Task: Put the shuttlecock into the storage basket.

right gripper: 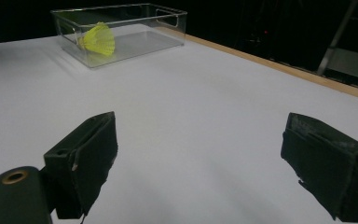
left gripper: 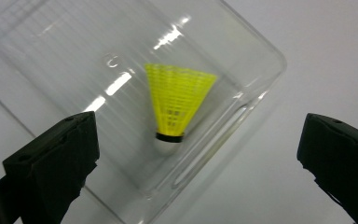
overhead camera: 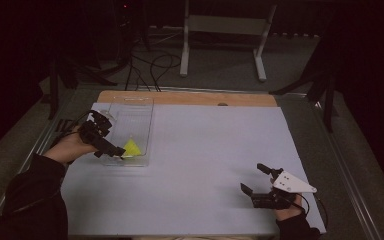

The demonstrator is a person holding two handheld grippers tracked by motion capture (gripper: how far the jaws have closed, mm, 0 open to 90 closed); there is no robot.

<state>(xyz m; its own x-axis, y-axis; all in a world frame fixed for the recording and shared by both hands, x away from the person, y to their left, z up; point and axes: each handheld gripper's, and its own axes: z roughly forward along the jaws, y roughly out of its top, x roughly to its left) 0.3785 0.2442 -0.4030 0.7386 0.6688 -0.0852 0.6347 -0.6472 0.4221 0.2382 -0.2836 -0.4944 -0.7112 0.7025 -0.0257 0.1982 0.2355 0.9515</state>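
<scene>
With the yellow shuttlecock (left gripper: 177, 105) lying in the clear box (left gripper: 256, 79), the left gripper (left gripper: 198, 154) hovers released above it, so either the drop looks done or a pickup has not begun, while the right gripper (right gripper: 200, 163) waits released.

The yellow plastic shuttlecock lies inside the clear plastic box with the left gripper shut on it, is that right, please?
Not quite: the left gripper is open above the yellow plastic shuttlecock, not shut on it, as the left gripper view shows. It does lie inside the clear plastic box.
</scene>
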